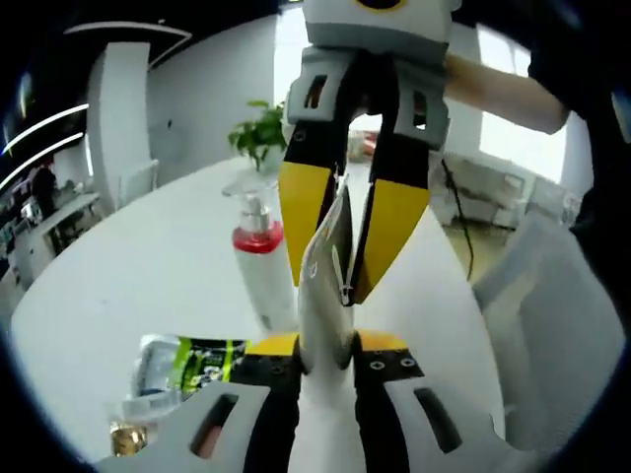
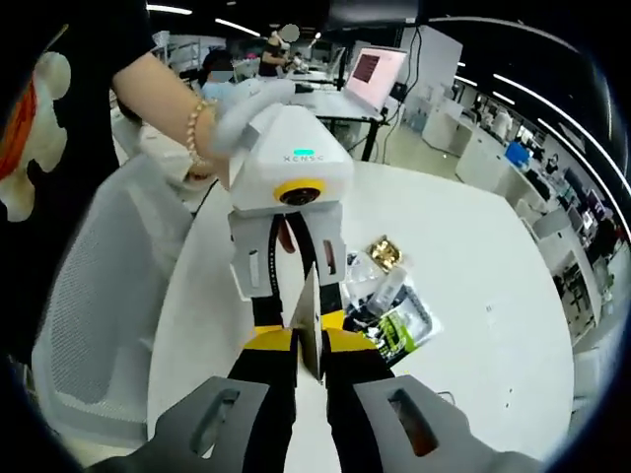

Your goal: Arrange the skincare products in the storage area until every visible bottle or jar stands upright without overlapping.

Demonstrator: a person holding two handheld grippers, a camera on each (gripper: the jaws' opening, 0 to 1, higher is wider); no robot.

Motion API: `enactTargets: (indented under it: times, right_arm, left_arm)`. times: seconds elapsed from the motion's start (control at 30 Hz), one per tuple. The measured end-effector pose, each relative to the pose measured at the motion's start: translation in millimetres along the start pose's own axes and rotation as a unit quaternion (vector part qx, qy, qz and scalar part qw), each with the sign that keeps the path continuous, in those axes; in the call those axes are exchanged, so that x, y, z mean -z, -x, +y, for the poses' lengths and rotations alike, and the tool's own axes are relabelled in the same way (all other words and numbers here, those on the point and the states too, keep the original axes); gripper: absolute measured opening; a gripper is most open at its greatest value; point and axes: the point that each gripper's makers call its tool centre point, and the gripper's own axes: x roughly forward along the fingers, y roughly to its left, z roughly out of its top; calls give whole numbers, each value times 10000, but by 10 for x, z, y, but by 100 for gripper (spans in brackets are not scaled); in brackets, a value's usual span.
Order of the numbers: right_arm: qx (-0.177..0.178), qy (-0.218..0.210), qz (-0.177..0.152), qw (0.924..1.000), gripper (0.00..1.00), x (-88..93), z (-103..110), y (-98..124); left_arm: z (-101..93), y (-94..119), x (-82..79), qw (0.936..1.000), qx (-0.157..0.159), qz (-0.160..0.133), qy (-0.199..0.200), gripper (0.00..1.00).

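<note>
Both grippers are closed on one thing: a white zipped pouch, flat and soft, held upright between them above the white table. In the left gripper view, the left gripper pinches the pouch's lower edge with its jaws nearly together, while the right gripper comes down from above and clamps the top edge beside the zip. The right gripper view shows the same hold from the other end, the pouch seen edge-on between the two sets of yellow pads.

Left of the pouch, on the table, stands a pump bottle with a red collar, upright and apart from the rest. Nearer the left gripper lies a green and black sachet in clear wrap, flat, with a small gold jar just beside it; whether they touch I cannot tell.

The pouch looks light and limp, likely to sag or fold if held by one edge alone, so a grip on the stiffer zip seam seems safest. The bottle looks smooth and top-heavy; take it at the body below the collar
</note>
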Motion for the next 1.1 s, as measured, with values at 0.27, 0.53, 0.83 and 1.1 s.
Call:
enactTargets:
  times: [0.27,0.53,0.83,1.1]
  right_arm:
    - [393,164,10,9991,14,34,-265,-9]
    - [410,257,88,9988,15,69,-446,0]
    - [320,249,228,9989,14,160,-549,50]
    - [302,194,212,9991,14,161,-534,51]
  left_arm:
    - [272,-109,-59,9999,-71,-88,-39,19]
    - [392,-190,-107,9998,-91,-137,-62,19]
    - [486,-310,-174,9998,-35,-191,-101,19]
    - [489,-306,-171,9998,18,-203,-92,20]
